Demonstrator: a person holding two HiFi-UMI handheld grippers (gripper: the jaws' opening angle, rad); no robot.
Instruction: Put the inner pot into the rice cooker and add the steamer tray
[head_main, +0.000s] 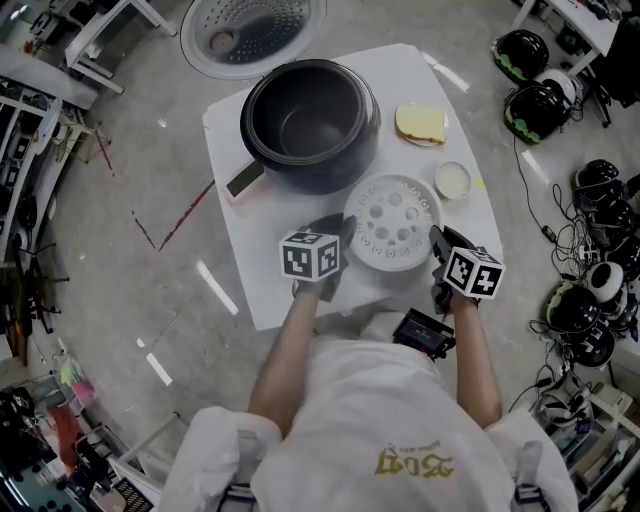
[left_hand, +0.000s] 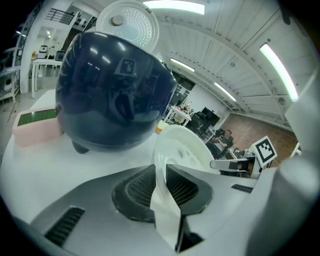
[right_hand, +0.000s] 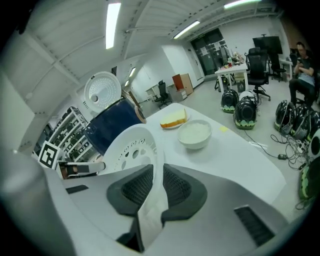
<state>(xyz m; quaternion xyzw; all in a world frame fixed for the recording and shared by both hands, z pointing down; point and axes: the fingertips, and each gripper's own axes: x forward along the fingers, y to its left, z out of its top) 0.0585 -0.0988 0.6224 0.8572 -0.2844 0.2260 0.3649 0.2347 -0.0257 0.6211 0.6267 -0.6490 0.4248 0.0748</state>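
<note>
No word or number reads clearly. Near the person, gold print (head_main: 410, 463) on the white shirt (head_main: 340, 420) sits upside down and cannot be read. Black-and-white square markers cover the cube (head_main: 311, 256) of the left gripper (head_main: 346, 237) and the cube (head_main: 473, 272) of the right gripper (head_main: 438, 243).

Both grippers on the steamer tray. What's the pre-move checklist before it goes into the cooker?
1. left gripper clamped on steamer tray rim: ok.
2. right gripper clamped on the opposite rim: ok.
3. rice cooker lid open: ok.
4. inner pot seated in the cooker: ok, looks so from above.
5. Tray held level: cannot tell.
6. bowl beside the tray, off the path to the cooker: ok.
</note>
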